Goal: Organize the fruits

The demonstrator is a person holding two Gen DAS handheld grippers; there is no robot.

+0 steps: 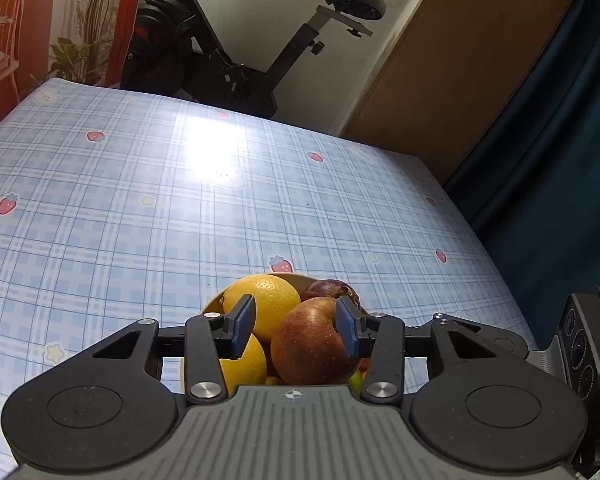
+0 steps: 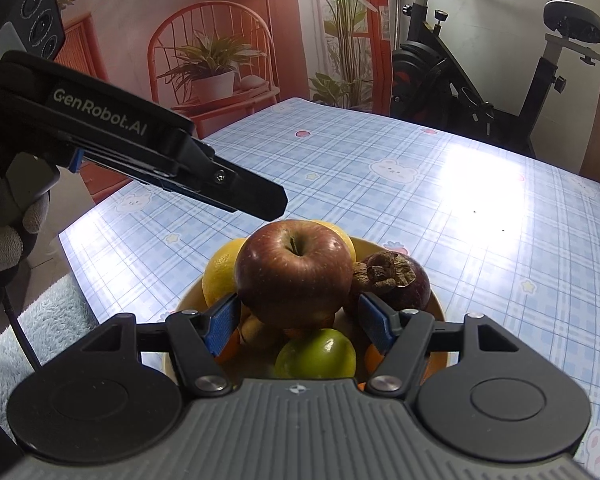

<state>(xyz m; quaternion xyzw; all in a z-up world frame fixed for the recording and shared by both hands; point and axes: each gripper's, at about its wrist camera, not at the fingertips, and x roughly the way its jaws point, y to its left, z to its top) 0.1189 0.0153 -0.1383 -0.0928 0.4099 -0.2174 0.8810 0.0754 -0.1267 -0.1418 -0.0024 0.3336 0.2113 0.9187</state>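
A cream bowl [image 2: 436, 304] holds a pile of fruit. A red apple [image 2: 294, 276] sits on top, stem up. Behind it are yellow citrus [image 2: 220, 272] and a dark mangosteen [image 2: 400, 280]; in front lies a green fruit [image 2: 316, 354]. My right gripper [image 2: 298, 316] is open, and its blue pads flank the apple's near lower side, with a thin gap at the right pad. My left gripper [image 2: 268, 202] hovers just above the apple, coming in from the left. In the left wrist view this left gripper [image 1: 296, 330] is open over the apple [image 1: 312, 344] and a citrus [image 1: 268, 300].
The bowl stands near the front of a table under a blue plaid cloth [image 1: 140, 200]. An exercise bike [image 2: 480, 80] stands behind the table, and a dark curtain [image 1: 560, 160] hangs to the right. A gloved hand [image 2: 4, 248] and a fluffy rug [image 2: 40, 320] are on the left.
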